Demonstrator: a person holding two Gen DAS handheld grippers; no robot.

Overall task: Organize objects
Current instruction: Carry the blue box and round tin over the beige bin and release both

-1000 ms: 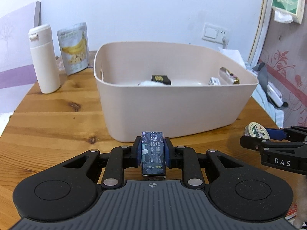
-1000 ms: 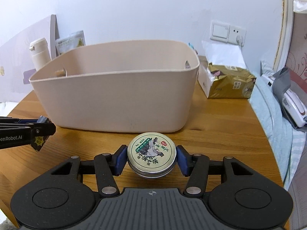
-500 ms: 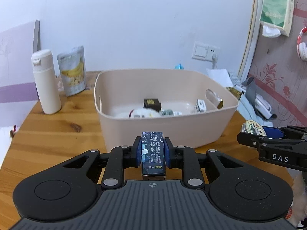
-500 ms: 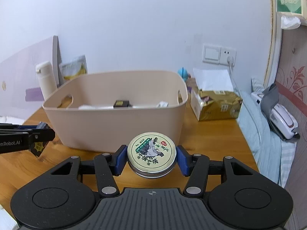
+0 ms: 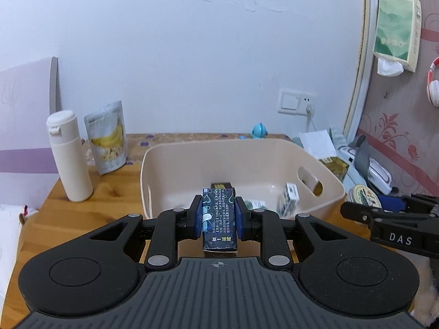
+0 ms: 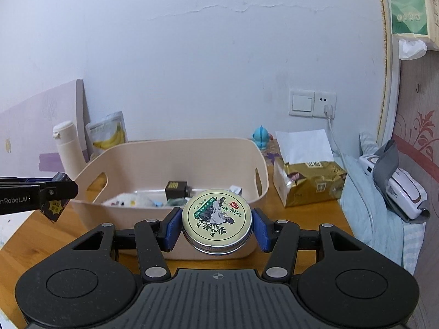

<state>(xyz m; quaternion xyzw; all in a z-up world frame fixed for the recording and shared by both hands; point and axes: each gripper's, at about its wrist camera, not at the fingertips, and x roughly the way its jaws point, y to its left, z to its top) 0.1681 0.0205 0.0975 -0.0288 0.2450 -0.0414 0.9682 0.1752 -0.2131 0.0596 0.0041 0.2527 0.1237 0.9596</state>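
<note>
You've raised both loads above the bin [image 5: 333,181] at 12 o'clock: left gripper [image 5: 218,217] clamps the blue box [image 5: 218,219], right gripper [image 6: 216,226] the tin [image 6: 216,216]; release next.

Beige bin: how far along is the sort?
Done: several small items lie in the beige plastic bin, including a black box. In hand: left gripper clamps a dark blue printed box; right gripper clamps a round green-lidded tin. Left: dropping both in.

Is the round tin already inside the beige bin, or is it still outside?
Outside. The right gripper holds the round tin between its jaws, in front of the beige bin, above the table.
</note>
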